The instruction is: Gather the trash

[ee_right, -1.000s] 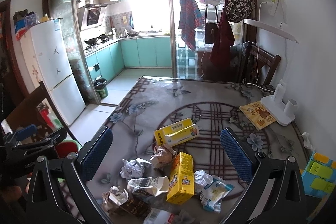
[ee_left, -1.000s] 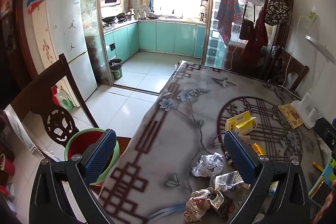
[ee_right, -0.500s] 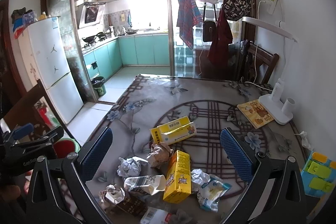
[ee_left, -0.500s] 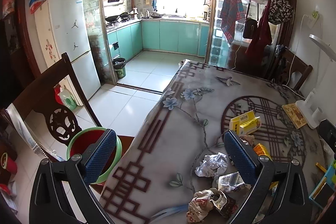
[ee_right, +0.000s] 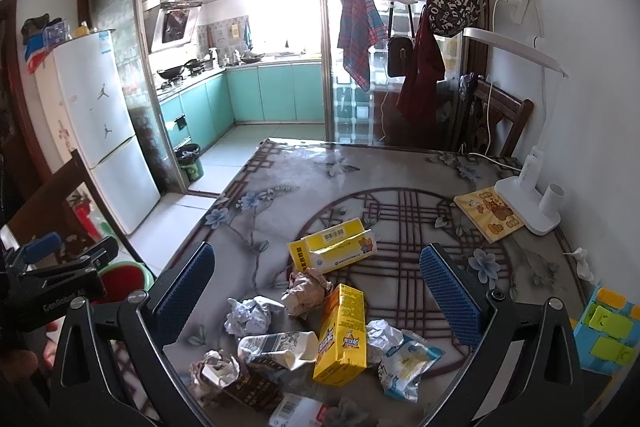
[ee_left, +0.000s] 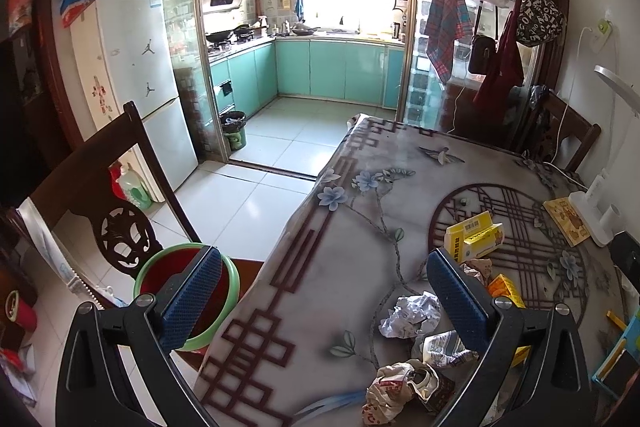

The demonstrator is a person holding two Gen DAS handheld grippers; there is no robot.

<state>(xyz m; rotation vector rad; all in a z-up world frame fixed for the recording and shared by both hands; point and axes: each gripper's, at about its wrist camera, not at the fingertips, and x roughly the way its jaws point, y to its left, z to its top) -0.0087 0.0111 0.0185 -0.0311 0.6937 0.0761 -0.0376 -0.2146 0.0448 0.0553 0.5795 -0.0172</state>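
Trash lies in a heap on the near part of the table: a crumpled white paper ball [ee_right: 249,315] [ee_left: 409,315], a brownish paper wad [ee_right: 306,291], an upright yellow carton [ee_right: 342,335], a crushed milk carton [ee_right: 276,346], a snack wrapper [ee_right: 404,361] and a yellow-white box [ee_right: 333,251] [ee_left: 474,235] lying farther back. My right gripper [ee_right: 318,293] hangs open above the heap. Held open over the table's left edge, my left gripper [ee_left: 320,303] has nothing between its fingers. A green-rimmed red bin [ee_left: 186,297] [ee_right: 122,279] stands on the floor left of the table.
A dark wooden chair [ee_left: 100,195] stands left of the table beside the bin. A white desk lamp [ee_right: 528,207], a picture book [ee_right: 488,213] and a coloured toy block [ee_right: 604,331] sit along the table's right side. A fridge [ee_left: 136,95] and the kitchen doorway lie beyond.
Both views have shifted slightly: the left gripper has drifted a little, so the bin and chair sit marginally higher. The right gripper has eased forward over the heap. Both jaws stay open.
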